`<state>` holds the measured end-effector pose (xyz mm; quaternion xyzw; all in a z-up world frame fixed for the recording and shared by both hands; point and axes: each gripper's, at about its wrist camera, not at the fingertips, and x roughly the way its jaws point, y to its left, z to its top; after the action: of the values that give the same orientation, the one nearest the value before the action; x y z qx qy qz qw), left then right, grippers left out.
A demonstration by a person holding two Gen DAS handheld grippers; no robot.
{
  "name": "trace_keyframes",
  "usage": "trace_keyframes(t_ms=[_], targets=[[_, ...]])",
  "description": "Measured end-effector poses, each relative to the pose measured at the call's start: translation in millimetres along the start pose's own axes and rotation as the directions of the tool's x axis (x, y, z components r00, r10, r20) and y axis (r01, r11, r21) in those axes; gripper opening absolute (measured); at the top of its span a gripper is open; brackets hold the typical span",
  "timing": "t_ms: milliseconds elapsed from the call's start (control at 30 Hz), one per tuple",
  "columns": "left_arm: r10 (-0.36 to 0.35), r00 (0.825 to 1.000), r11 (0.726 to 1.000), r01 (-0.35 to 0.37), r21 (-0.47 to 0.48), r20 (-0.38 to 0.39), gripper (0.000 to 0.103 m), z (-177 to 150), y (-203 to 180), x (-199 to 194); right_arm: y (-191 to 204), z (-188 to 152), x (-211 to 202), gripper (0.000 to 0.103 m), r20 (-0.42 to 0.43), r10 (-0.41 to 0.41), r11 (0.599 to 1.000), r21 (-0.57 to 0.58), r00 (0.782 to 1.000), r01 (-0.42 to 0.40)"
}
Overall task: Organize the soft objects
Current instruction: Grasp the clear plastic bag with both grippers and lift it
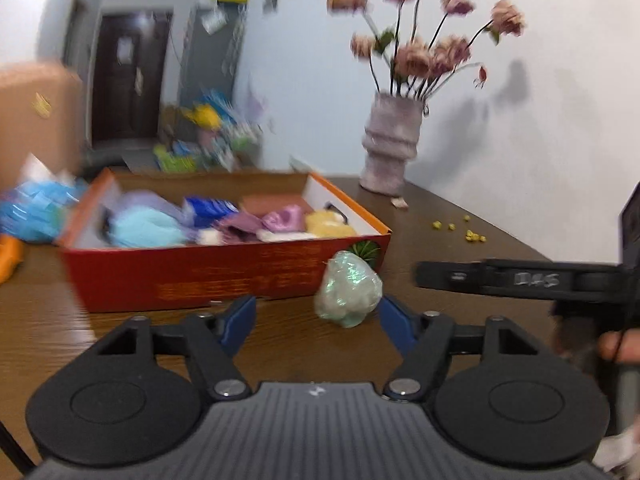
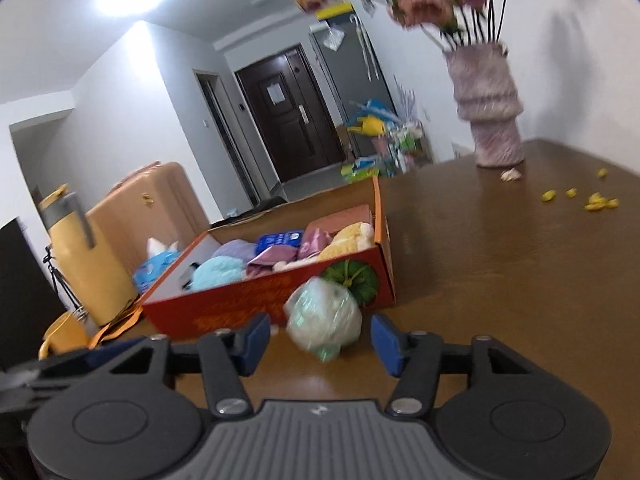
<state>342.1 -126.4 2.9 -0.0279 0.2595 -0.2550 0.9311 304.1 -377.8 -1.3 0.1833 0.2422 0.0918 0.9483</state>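
Low in the centre of both wrist views, a pale green soft bundle in crinkly film sits on the brown table, just in front of the red box that already holds other soft things — it looks like the one piece not yet put away. The main risk, as I judge it, is the film: it may slip or squash between the pads, so a shallow pinch could drag the bundle against the box wall or knock it aside. A second risk is crowding, since both tools aim at the same item. The right gripper is held low and level, jaws spread wide with nothing between the pads, the bundle just ahead of the gap. The left gripper is likewise spread and empty, the bundle toward its right-hand pad, with the right tool's black finger crossing the right of that frame.
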Motion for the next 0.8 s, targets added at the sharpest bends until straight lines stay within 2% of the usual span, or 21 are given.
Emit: trace_keyframes(t_ms=[133, 200, 233, 267, 333, 367, 433, 533, 700, 800], targets=[[-0.088, 0.992, 0.993, 0.079, -0.090, -0.093, 0.050, 11.2, 19.9, 64.4, -19.3, 12.8, 54.6, 0.045, -0.051, 0.009, 0.998, 0.060, 0.999, -0.006], [-0.141, 0.985, 0.976, 0.122, -0.178, -0.096, 0.050, 11.1, 33.9, 84.9, -33.8, 14.1, 72.5, 0.043, -0.069, 0.054, 0.989, 0.142, 0.996, -0.043], [-0.165, 0.982, 0.967, 0.142, -0.210, -0.095, 0.044, 11.0, 39.1, 92.6, -39.7, 12.6, 78.9, 0.043, -0.075, 0.080, 0.982, 0.176, 0.994, -0.066], [-0.191, 0.977, 0.957, 0.165, -0.237, -0.092, 0.032, 9.5, 44.1, 99.6, -45.1, 10.3, 85.3, 0.041, -0.079, 0.112, 0.974, 0.208, 0.990, -0.094], [-0.237, 0.966, 0.937, 0.198, -0.289, -0.107, 0.017, 5.9, 52.0, 109.6, -53.0, 3.1, 95.6, 0.023, -0.091, 0.191, 0.949, 0.271, 0.977, -0.160], [-0.250, 0.962, 0.931, 0.208, -0.299, -0.111, 0.012, 4.1, 53.1, 109.6, -53.8, -0.2, 97.8, 0.023, -0.089, 0.214, 0.940, 0.288, 0.973, -0.181], [-0.255, 0.961, 0.932, 0.215, -0.292, -0.105, 0.007, 3.5, 52.4, 106.2, -51.4, -0.7, 97.8, 0.015, -0.085, 0.218, 0.941, 0.282, 0.972, -0.186], [-0.243, 0.963, 0.941, 0.204, -0.270, -0.119, 0.006, 5.2, 48.1, 89.3, -43.4, -2.7, 91.6, 0.011, -0.097, 0.226, 0.938, 0.289, 0.969, -0.190], [-0.231, 0.963, 0.952, 0.195, -0.236, -0.139, 0.006, -10.2, 39.2, 22.3, -14.9, -22.8, 45.7, 0.010, -0.110, 0.272, 0.928, 0.294, 0.956, -0.230], [-0.226, 0.967, 0.952, 0.193, -0.239, -0.116, 0.006, -29.7, 36.5, -27.1, 2.3, -42.8, 12.5, 0.010, -0.113, 0.313, 0.909, 0.323, 0.943, -0.263]])
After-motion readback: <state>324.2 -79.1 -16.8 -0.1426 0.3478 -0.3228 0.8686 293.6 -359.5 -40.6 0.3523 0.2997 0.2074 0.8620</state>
